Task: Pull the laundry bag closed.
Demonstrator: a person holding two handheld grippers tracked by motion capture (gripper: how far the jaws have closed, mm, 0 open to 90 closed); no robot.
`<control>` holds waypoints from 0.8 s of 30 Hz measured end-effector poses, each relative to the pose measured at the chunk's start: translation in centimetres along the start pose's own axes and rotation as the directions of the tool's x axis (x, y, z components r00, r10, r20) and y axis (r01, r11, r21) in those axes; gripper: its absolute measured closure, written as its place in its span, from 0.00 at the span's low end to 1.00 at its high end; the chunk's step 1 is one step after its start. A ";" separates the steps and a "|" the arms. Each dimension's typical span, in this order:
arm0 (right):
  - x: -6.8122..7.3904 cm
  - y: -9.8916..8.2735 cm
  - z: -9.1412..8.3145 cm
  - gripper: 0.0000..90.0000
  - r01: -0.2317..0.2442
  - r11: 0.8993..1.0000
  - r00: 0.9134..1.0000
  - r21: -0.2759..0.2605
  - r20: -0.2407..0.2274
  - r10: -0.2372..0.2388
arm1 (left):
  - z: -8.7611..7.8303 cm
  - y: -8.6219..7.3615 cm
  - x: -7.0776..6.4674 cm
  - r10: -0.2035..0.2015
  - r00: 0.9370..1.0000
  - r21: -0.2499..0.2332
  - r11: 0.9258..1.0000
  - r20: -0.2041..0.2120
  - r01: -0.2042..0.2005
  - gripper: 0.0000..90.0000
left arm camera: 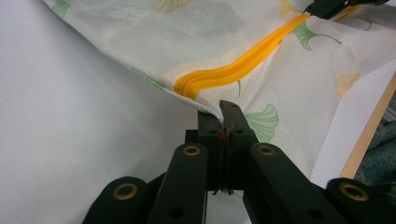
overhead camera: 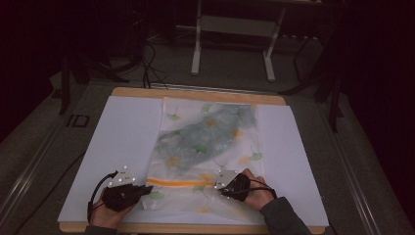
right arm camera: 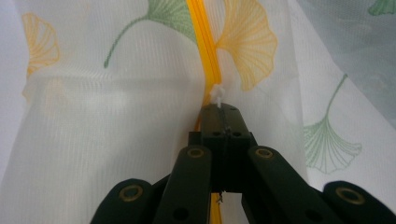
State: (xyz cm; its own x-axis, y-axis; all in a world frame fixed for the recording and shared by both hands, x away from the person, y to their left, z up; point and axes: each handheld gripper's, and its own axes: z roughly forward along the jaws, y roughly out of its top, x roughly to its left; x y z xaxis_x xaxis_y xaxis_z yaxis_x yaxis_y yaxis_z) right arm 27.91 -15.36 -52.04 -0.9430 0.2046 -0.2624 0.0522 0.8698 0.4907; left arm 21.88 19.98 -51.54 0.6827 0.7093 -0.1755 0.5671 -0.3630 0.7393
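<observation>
High view: on the white sheet point(overhead camera: 122, 137) lies a mesh bag point(overhead camera: 210, 147). At left, the left gripper point(left arm camera: 223, 119) pinches its edge by the orange zipper point(left arm camera: 233, 72); the right gripper point(right arm camera: 219, 109) clamps the white zipper pull point(right arm camera: 217, 95) (keep the fabric taut, draw steadily along the track).

White leaf-printed mesh bag point(overhead camera: 208, 147), orange zipper point(overhead camera: 178, 182), flat on table.
</observation>
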 end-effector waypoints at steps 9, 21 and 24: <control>-0.1 -0.3 -0.5 1.00 -0.008 1.000 1.000 -0.006 0.005 0.008 | 0.0 0.0 0.0 -0.004 1.000 -0.001 1.000 0.005 0.004 0.98; -0.2 -1.1 -1.1 1.00 -0.030 0.999 0.999 -0.014 0.012 0.031 | 0.1 0.0 0.1 -0.004 1.000 0.004 1.000 0.006 0.004 0.98; -0.3 -1.3 -1.3 1.00 -0.032 0.999 0.999 -0.011 0.014 0.032 | 0.1 0.0 0.1 -0.004 1.000 0.005 1.000 0.009 0.004 0.99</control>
State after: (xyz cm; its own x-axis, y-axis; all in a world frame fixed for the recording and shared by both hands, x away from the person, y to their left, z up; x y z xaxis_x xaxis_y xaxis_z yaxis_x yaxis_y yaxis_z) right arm 27.67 -17.09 -51.55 -0.9361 0.2389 -0.2583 0.0787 0.8578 0.5080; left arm 22.03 19.96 -51.64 0.6845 0.7055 -0.1839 0.5721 -0.3634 0.7353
